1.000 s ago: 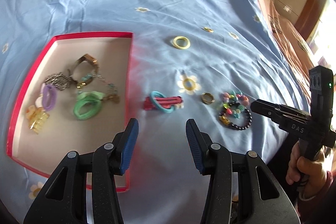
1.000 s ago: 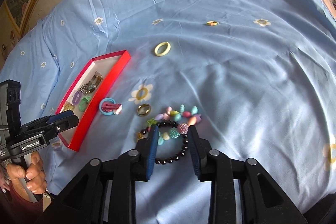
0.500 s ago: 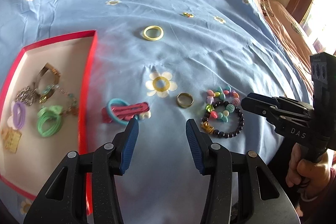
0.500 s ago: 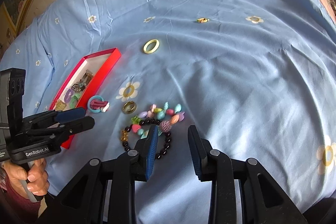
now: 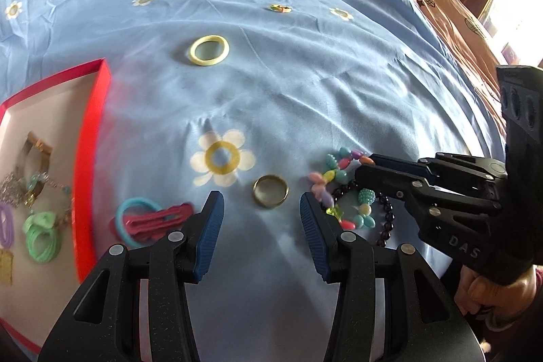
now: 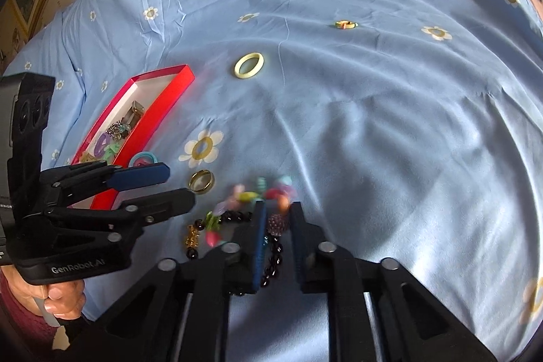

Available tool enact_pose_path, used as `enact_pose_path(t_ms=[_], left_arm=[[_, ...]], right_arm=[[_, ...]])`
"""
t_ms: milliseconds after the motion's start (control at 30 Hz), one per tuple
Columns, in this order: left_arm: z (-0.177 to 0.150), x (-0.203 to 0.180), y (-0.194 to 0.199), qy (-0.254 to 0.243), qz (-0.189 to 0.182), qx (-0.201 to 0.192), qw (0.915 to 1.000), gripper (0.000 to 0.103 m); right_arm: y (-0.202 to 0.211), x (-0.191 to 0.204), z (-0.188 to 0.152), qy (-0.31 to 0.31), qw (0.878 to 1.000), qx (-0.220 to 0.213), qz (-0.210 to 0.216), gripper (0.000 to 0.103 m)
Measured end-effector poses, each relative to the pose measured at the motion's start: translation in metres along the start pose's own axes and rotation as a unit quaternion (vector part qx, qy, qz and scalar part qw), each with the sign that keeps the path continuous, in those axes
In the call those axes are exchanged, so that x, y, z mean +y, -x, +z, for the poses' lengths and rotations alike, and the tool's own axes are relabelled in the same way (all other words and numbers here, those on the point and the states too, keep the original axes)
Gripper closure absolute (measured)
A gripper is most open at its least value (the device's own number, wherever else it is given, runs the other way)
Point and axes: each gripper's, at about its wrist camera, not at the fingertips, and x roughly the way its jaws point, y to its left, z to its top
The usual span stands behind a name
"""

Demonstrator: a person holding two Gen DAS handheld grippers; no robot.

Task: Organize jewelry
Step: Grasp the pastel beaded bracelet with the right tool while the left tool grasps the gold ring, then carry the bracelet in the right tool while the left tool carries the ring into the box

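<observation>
A gold ring (image 5: 270, 191) lies on the blue sheet just beyond my open left gripper (image 5: 261, 209), centred between its jaws; it also shows in the right wrist view (image 6: 201, 181). My right gripper (image 6: 276, 217) is open and straddles the bead bracelets (image 6: 244, 212), its jaws low on either side of a purple bead. The bracelets (image 5: 346, 192) and the right gripper (image 5: 364, 170) show in the left wrist view. A red tray (image 5: 91, 138) at left holds several jewelry pieces.
A blue hair tie with a pink clip (image 5: 149, 221) lies between tray and ring. A pale yellow ring (image 5: 208, 50) and a small gold ring (image 5: 281, 8) lie farther back. A brown bedcover (image 5: 451, 22) borders the sheet at right.
My left gripper has moved right from the tray to the gold ring. My right gripper has moved forward and down over the bead bracelets and narrowed slightly.
</observation>
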Motion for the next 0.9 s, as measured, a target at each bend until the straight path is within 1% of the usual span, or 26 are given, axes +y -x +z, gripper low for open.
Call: enact_pose_path(t_ms=[67,133,200,233,267,400,533,700,900], left_arm=[[0.003,-0.004,-0.006,-0.008,-0.002,0.004,1.0000,0.061],[0.005,-0.006,-0.013,-0.015,-0.006,0.012,0.9998,0.069],[0.006,-0.007,-0.017,-0.018,-0.004,0.012,0.9998,0.073],[0.007,-0.007,-0.017,-0.020,-0.005,0.010,0.9997,0.079],[0.007,-0.007,-0.017,-0.019,-0.009,0.010,0.9997,0.082],[0.006,-0.004,-0.014,-0.013,-0.014,0.003,0.9998,0.082],[0.002,0.000,-0.003,-0.005,-0.016,-0.008,0.9998,0.082],[-0.004,0.007,0.019,0.006,-0.016,-0.027,0.9995,0.082],[-0.013,0.025,0.049,0.032,-0.010,-0.053,0.9980,0.082]], right_arm=[[0.004,-0.002,0.000,-0.001,1.000,-0.008,-0.003,0.090],[0.009,-0.005,0.001,-0.006,1.000,-0.016,-0.003,0.090],[0.017,-0.012,0.003,-0.017,0.999,-0.029,0.000,0.090],[0.021,-0.015,0.004,-0.023,0.999,-0.034,0.002,0.090],[0.024,-0.019,0.006,-0.027,0.999,-0.038,0.006,0.090],[0.037,-0.026,0.009,-0.038,0.998,-0.053,0.011,0.090],[0.044,-0.024,0.011,-0.039,0.997,-0.062,0.018,0.090],[0.052,-0.011,0.012,-0.028,0.997,-0.070,0.026,0.090],[0.059,0.013,0.018,-0.007,0.996,-0.081,0.039,0.090]])
